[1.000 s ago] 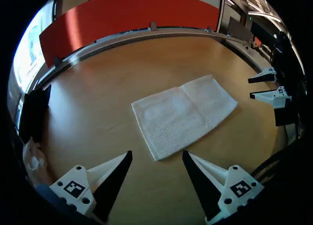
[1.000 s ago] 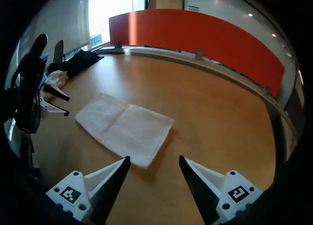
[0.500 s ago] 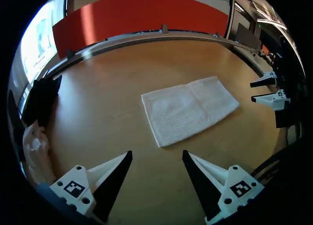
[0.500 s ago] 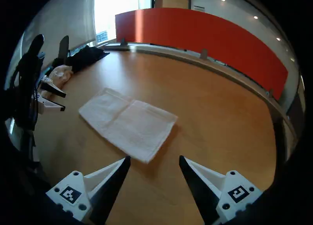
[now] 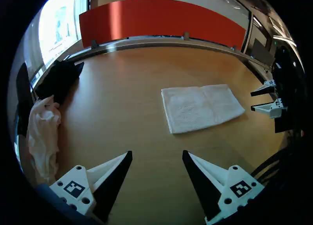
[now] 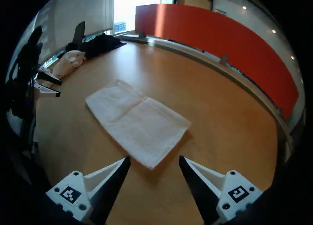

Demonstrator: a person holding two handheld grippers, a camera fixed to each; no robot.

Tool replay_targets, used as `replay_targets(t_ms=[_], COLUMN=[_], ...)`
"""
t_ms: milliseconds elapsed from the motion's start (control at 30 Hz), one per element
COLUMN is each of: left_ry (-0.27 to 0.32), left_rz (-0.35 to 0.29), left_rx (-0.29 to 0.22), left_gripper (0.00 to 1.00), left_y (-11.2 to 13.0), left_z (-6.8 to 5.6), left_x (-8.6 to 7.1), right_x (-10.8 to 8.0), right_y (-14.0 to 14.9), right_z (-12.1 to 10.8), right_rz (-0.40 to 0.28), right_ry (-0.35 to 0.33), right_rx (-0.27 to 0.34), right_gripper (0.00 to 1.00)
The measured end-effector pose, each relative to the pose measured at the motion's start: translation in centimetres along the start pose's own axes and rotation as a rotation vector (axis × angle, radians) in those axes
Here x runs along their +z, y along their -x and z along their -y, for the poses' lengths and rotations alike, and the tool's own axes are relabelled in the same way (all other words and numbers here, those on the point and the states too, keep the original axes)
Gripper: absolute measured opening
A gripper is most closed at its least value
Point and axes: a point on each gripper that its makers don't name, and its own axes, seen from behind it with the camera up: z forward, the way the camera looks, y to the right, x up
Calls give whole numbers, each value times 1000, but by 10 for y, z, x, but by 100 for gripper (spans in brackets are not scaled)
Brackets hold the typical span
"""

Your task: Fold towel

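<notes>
Left gripper view: the left tool (image 5: 156, 152) is open and empty, above the bench (image 5: 117, 119). The towel (image 5: 201, 107) now sits at 2 o'clock, smaller and farther than a second ago, when it lay centre just past the tips. View has swung left: the dark cloth (image 5: 58, 78) and white cloth (image 5: 43, 131) at 9 o'clock are more exposed. The right tool (image 5: 252, 100) is at 3 o'clock, just beside the towel's far end, jaws apart, holding nothing.

Right gripper view: the right tool is open and empty. The towel lies flat at centre with a crease across the middle, its near corner close to the tips at 6 o'clock. It has slid slightly right in the view. The left tool is at 9 o'clock, apart from the towel.

Judgement: both tools have backed off, no grasp yet. The towel looks half-folded, so another fold probably still needs a fresh approach.
</notes>
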Motion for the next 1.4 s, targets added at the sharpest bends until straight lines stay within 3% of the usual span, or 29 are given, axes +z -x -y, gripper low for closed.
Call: replay_targets(t_ms=[333, 467, 667, 833, 1033, 1267, 1400], left_ry=[-32, -36, -54, -63, -69, -71, -69], left_rz=[-4, -5, -11, -13, -13, -18, -27], left_rx=[-33, -57, -81, -93, -95, -94, -94], left_gripper=[95, 95, 95, 95, 95, 95, 95], left_y=[13, 18, 23, 28, 30, 29, 26], left_z=[9, 10, 16, 19, 20, 19, 18], left_x=[-15, -23, -33, -38, -40, -41, -41], right_x=[15, 23, 30, 35, 36, 38, 35], right_y=[8, 16, 32, 41, 41, 36, 33], right_z=[3, 3, 1, -1, 1, 0, 0], right_rz=[32, 52, 97, 133, 133, 119, 106], right_ry=[-38, -47, -67, -79, -102, -110, -110], right_rx=[-52, -71, -74, -68, -67, -86, -88], right_gripper=[96, 91, 70, 43, 38, 7, 3])
